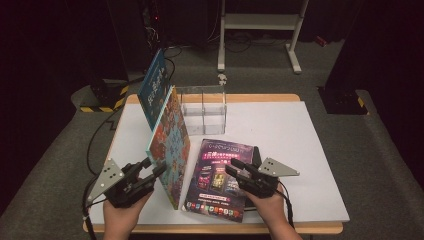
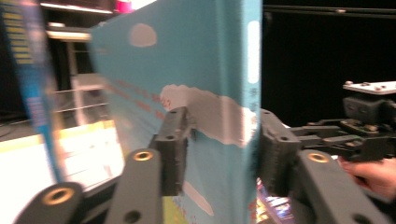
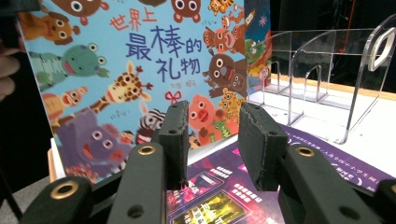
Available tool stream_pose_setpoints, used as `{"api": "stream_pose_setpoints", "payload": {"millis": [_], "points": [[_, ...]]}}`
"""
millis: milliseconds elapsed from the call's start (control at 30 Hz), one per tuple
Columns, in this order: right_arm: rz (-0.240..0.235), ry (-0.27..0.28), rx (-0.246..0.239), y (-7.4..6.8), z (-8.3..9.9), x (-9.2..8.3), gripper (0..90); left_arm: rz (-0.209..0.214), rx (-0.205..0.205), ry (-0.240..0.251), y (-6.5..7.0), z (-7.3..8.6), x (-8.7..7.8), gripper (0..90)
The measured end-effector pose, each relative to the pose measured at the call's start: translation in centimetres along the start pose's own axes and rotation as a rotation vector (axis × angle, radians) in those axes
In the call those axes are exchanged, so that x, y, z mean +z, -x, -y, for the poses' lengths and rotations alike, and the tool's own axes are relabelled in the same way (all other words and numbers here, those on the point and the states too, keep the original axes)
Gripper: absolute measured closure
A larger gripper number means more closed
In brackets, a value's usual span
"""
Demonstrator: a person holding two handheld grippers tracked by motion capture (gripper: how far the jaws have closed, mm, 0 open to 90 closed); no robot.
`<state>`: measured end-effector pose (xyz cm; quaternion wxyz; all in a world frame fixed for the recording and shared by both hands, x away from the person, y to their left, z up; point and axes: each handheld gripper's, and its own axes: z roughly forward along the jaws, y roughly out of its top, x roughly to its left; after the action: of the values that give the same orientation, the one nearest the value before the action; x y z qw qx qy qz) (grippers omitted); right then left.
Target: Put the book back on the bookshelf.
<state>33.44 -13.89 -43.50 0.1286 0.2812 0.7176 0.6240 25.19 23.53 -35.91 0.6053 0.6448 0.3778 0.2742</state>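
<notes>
Left gripper [image 2: 219,154]: black jaws straddle spine edge of upright teal hardcover book [image 2: 187,70], pads at both faces. Right gripper [image 2: 364,126] beyond, right of frame.

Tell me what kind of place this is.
Probably a lab or studio set up for recording: a small white table on grey carpet, dark surroundings, cables and equipment behind it, and a clear acrylic book holder as a prop.

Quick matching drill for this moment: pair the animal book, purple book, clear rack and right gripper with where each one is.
1. animal book
2. purple book
3. clear rack
4. right gripper

A. standing at the table's far edge
B. lying flat on the table
C. upright between the left gripper's jaws
D. over the flat book, holding nothing

Pairs: 1-C, 2-B, 3-A, 4-D
</notes>
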Motion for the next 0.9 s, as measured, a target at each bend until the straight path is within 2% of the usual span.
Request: {"api": "stream_pose_setpoints", "payload": {"millis": [100,133,167,233,300,367,433,633,700,900], "points": [[0.009,-0.014,0.006,0.0,0.1,0.5,62.1,-0.092,0.012,0.023,-0.6,0.3,-1.2,73.8],[0.009,-0.019,0.008,0.0,0.2,0.6,62.2,-0.142,0.045,0.021,-0.8,0.4,-1.6,76.7],[0.008,-0.023,0.010,0.0,0.2,0.8,62.2,-0.164,0.057,0.020,-1.0,0.6,-1.9,78.9],[0.007,-0.024,0.009,0.0,0.2,1.0,62.2,-0.148,0.061,0.019,-1.6,1.0,-2.3,78.9],[0.009,-0.025,0.007,0.0,0.2,1.0,62.2,-0.174,0.090,0.011,-1.7,1.3,-2.7,80.4],[0.011,-0.027,0.009,0.1,0.2,1.1,62.1,-0.173,0.054,0.012,-2.3,1.5,-3.1,80.6],[0.016,-0.030,0.007,0.2,0.2,1.1,61.9,-0.166,0.057,0.007,-2.8,1.8,-3.4,80.8],[0.047,-0.037,0.002,0.7,0.3,0.8,60.7,-0.150,0.090,0.016,-2.8,2.8,-4.0,80.6],[0.067,-0.043,-0.005,0.9,0.5,0.7,60.5,-0.152,0.096,0.020,-2.8,3.1,-4.2,80.6],[0.159,-0.082,-0.048,1.2,1.0,0.0,57.8,-0.132,0.047,0.008,-3.7,3.4,-4.7,80.3]]}}
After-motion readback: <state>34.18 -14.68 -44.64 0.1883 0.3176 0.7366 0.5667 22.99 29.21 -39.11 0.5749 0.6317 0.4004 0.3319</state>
